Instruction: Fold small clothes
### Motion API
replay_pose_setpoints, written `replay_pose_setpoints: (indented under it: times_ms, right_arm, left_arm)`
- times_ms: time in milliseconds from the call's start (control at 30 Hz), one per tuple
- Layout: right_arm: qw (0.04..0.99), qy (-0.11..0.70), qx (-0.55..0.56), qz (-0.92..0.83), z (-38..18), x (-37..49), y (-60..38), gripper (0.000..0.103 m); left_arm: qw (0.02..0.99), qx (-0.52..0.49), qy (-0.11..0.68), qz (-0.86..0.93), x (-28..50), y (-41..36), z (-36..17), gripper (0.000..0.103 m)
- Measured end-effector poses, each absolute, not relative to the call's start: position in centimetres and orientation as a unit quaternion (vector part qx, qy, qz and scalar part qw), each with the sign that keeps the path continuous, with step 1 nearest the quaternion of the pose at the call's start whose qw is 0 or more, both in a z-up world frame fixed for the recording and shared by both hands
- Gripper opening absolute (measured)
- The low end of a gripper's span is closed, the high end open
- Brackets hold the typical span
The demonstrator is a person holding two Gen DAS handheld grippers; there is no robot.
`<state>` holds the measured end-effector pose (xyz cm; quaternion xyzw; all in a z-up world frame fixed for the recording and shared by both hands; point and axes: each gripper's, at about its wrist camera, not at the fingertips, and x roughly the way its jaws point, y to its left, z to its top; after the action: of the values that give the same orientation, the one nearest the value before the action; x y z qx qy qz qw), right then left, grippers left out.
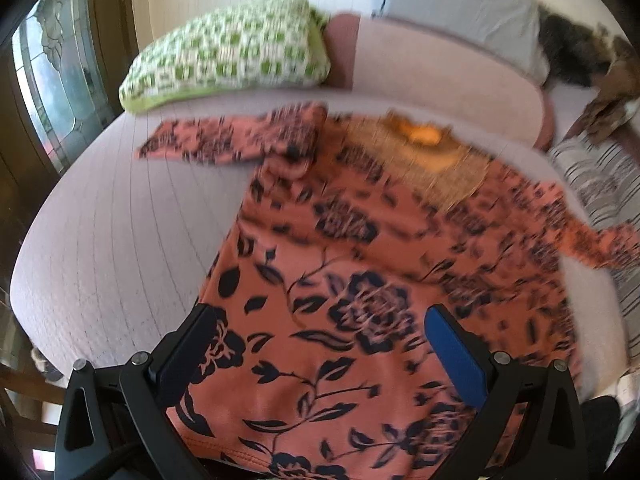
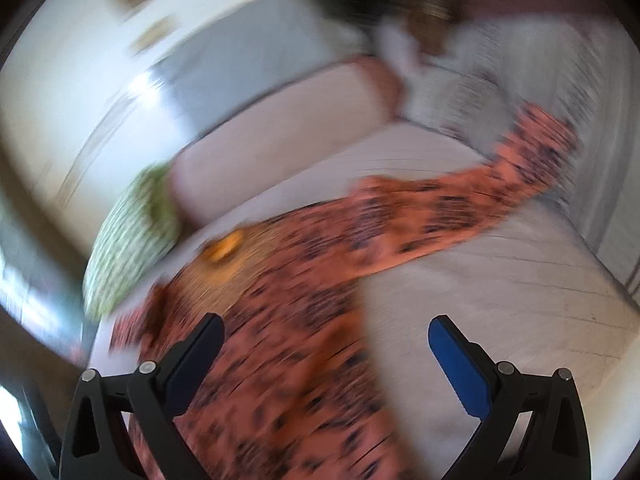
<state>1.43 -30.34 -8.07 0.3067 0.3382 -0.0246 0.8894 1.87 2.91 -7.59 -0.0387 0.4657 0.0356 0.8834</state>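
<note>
Floral top (image 1: 360,280) lies spread flat on the sofa seat (image 1: 120,240), sleeves out. Left gripper (image 1: 320,344) and right gripper (image 2: 324,354) both have jaws apart, empty. Fabric's thin, limp, probably stretchy (right view blurred); pinch the sleeve cuff or hem edge.

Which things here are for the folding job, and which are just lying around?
For the job:
- orange flowery top, spread flat on the sofa seat
- left gripper, open over the top's hem
- right gripper, open

Just lying around:
- green and white cushion
- striped cloth at the side
- grey pillow behind
</note>
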Motion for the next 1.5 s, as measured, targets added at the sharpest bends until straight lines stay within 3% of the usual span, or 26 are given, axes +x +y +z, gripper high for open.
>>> replay_pose_setpoints:
  times_ms: [200,333,400,500,533,567,667,800,933,1000,1033,1067,1100,1133,1200,1333,1500]
  right_arm:
    - [0.796,0.357,0.462,-0.159,-14.9,8.6,-46.2,0.102]
    - [0.78,0.326,0.486,-0.222,-15.8,12.2,-51.5,0.097]
    - [0.767,0.321,0.498,-0.248,-16.6,14.2,-53.7,0.088]
    - [0.759,0.326,0.495,-0.268,-17.0,16.9,-55.4,0.059]
    - [0.765,0.333,0.478,-0.273,-16.7,18.1,-55.7,0.031]
    - [0.768,0.339,0.469,-0.274,-16.6,18.8,-55.6,0.022]
    - [0.821,0.333,0.388,-0.255,-12.8,21.8,-53.1,0.017]
    - [0.905,0.311,0.251,-0.145,-5.3,26.1,-43.6,0.016]
    - [0.946,0.289,0.147,-0.003,-1.0,28.0,-30.1,0.016]
    - [0.939,0.322,0.102,0.066,-2.2,29.2,-22.9,0.019]
    - [0.932,0.341,0.089,0.089,-3.6,29.6,-20.6,0.026]
    - [0.923,0.361,0.079,0.108,-5.2,30.1,-18.4,0.06]
    - [0.907,0.397,0.061,0.128,-8.1,30.4,-16.1,0.088]
    - [0.893,0.427,0.048,0.136,-10.1,31.0,-15.0,0.103]
    - [0.877,0.457,0.046,0.139,-12.5,31.4,-15.2,0.103]
    - [0.899,0.398,0.13,0.126,-10.4,28.4,-21.6,0.103]
    - [0.913,0.322,0.242,0.062,-7.3,20.6,-30.4,0.103]
  left_arm:
    - [0.867,-0.011,0.498,0.032,3.3,2.2,-10.6,0.103]
    - [0.864,0.004,0.502,0.033,4.0,2.1,-11.2,0.103]
    - [0.864,0.009,0.502,0.031,4.5,2.2,-11.4,0.103]
    - [0.865,0.011,0.501,0.031,5.0,2.7,-11.8,0.103]
    - [0.865,0.011,0.501,0.032,5.1,2.9,-11.9,0.103]
    - [0.865,0.01,0.501,0.034,5.2,3.3,-12.0,0.103]
    - [0.867,0.001,0.497,0.041,5.3,4.4,-12.2,0.103]
    - [0.872,-0.027,0.486,0.053,5.3,5.8,-12.3,0.103]
    - [0.879,-0.051,0.47,0.059,4.8,6.9,-11.6,0.103]
    - [0.883,-0.05,0.464,0.06,4.6,7.3,-11.1,0.103]
    - [0.884,-0.049,0.461,0.061,4.5,7.5,-10.9,0.103]
    - [0.885,-0.05,0.459,0.063,4.4,7.7,-10.7,0.103]
    - [0.885,-0.052,0.459,0.063,4.3,7.9,-10.6,0.103]
    - [0.885,-0.054,0.459,0.063,4.3,8.1,-10.4,0.103]
    - [0.888,-0.054,0.452,0.061,4.4,8.4,-9.9,0.103]
    - [0.897,-0.042,0.438,0.048,6.3,7.8,-8.9,0.103]
    - [0.911,0.035,0.411,-0.011,11.2,0.5,-7.0,0.103]
